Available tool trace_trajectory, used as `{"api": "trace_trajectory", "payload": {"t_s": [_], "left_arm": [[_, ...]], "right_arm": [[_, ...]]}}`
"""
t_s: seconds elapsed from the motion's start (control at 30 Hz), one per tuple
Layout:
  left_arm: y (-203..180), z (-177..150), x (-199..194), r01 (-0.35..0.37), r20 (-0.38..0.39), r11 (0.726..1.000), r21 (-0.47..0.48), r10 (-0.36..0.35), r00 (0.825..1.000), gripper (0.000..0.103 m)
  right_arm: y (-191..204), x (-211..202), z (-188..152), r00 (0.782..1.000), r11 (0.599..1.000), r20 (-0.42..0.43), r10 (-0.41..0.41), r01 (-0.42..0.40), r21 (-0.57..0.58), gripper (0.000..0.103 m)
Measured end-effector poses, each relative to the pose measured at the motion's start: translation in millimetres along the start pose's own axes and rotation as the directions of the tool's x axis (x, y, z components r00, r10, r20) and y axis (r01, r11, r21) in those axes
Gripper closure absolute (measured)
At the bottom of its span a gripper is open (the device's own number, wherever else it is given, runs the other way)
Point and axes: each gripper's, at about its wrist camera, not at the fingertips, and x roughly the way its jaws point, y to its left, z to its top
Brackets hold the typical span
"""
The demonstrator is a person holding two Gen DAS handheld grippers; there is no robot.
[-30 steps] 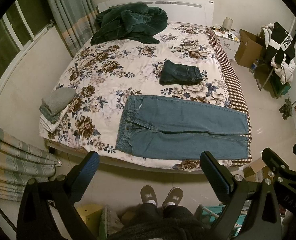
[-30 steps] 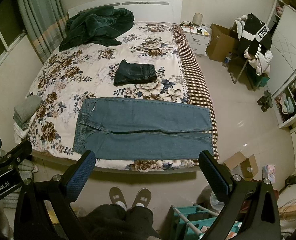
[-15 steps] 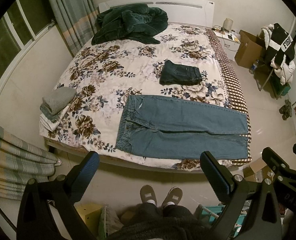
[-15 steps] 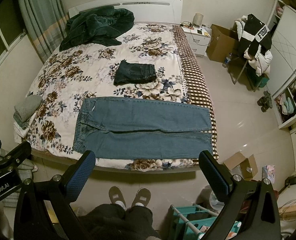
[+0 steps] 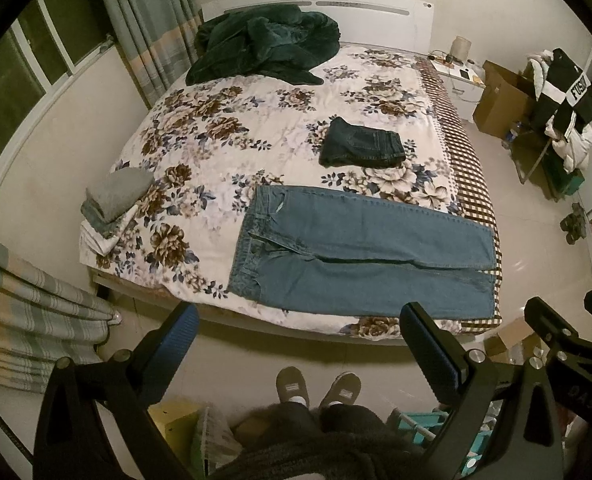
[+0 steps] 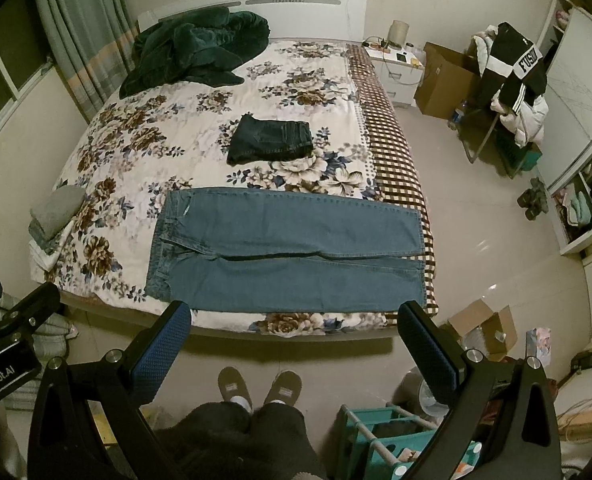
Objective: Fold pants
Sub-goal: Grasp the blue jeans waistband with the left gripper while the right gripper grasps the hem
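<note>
Floral-quilted bed (image 6: 144,148) carries the light blue denim pants (image 6: 288,252), flat near its foot edge, waistband at nine o'clock. Left gripper (image 5: 296,340) and right gripper (image 6: 292,332) hang released, empty; pinch both near-leg ends evenly.

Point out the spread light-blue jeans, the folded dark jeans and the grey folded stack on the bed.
light-blue jeans (image 6: 296,236), right wrist view, on the far leg's thigh.
folded dark jeans (image 6: 272,140), right wrist view, on the top face.
grey folded stack (image 5: 116,194), left wrist view, on the top grey piece.
</note>
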Motion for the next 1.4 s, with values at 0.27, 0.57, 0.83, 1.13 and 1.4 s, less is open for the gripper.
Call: {"api": "trace_trajectory", "payload": {"t_s": [0.27, 0.57, 0.83, 1.13, 1.4], "left_arm": [[0, 31, 40, -0.094, 0.038, 0.995, -0.027, 0.095, 0.995, 0.000], [-33, 93, 207, -0.167, -0.160, 0.984, -0.060, 0.156, 0.975, 0.000], [-28, 168, 413, -0.196, -0.446, 0.966, -0.166, 0.104, 0.889, 0.000], [5, 215, 620, -0.307, -0.630, 0.912, -0.270, 0.074, 0.773, 0.000], [27, 219, 706, -0.346, -0.680, 0.849, -0.400, -0.022, 0.733, 0.000]], "right_arm": [[-42, 48, 17, 1.000, 0.999, -0.004, -0.011, 0.011, 0.040, 0.000], [-101, 207, 79, 0.990, 0.979, -0.137, -0.041, 0.067, 0.194, 0.000], [-169, 417, 140, 0.950, 0.887, -0.312, -0.011, 0.153, 0.435, 0.000], [-252, 648, 159, 0.870, 0.685, -0.483, 0.096, 0.295, 0.667, 0.000], [-304, 776, 149, 0.836, 0.522, -0.528, 0.147, 0.388, 0.760, 0.000]]}}
